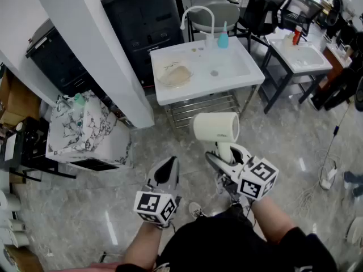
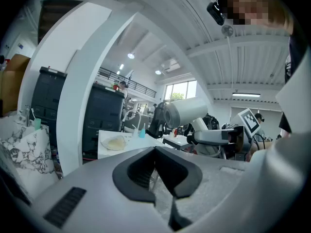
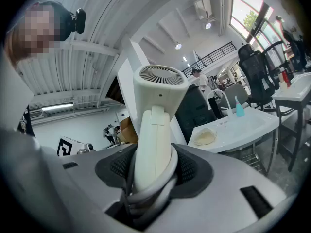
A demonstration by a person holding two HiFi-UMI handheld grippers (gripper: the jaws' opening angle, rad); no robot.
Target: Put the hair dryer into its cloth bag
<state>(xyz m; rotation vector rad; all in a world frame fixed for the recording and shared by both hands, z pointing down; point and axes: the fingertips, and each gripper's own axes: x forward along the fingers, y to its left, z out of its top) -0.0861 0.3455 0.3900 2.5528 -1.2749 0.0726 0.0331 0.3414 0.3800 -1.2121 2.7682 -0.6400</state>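
Left tool [image 2: 155,153] is held out ahead of the body, near level, on a bare forearm [image 1: 142,245]. Its jaws are clenched together with nothing between them. Just to its right, the right tool [image 1: 228,154] is carried at about the same height and is clamped on the handle of the white hair dryer [image 1: 216,127]. The dryer's barrel sits crosswise at the far end of the handle, and a cord [image 3: 148,193] is wound round the handle. Both tools are held above a grey marbled floor [image 1: 102,208]. Farther off, a white desk [image 1: 249,67] with a basin and tap is seen, and a beige cloth bag [image 1: 174,75] lies on its left part. A white pillar [image 1: 96,50] and black cabinets [image 1: 142,21] stand to the far left.
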